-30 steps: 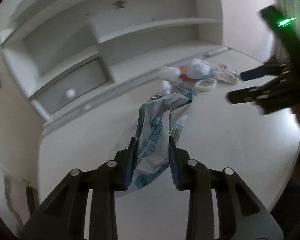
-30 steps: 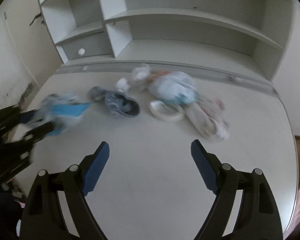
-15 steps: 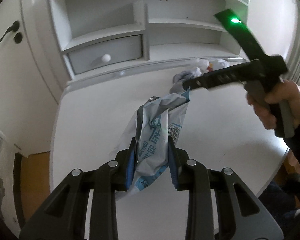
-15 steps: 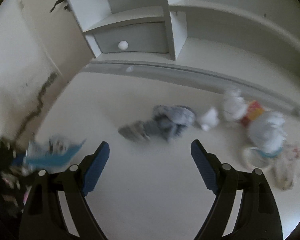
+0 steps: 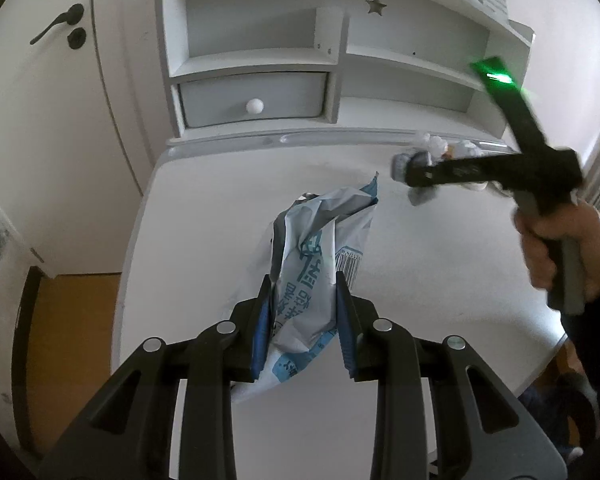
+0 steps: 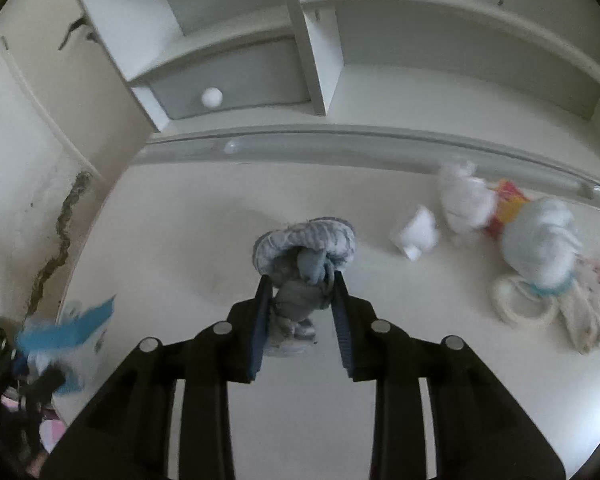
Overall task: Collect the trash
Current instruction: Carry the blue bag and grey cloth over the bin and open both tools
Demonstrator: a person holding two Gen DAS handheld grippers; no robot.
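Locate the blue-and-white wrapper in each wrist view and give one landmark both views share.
Left wrist: the wrapper is at centre, clamped in the left gripper over the table.
Right wrist: the wrapper is at the lower left edge, blurred.
Shared landmark: the drawer knob under the shelves.

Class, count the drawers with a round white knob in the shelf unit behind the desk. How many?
1: the grey drawer sits in the unit's lower left compartment, beneath an open shelf; others may lie outside the views.
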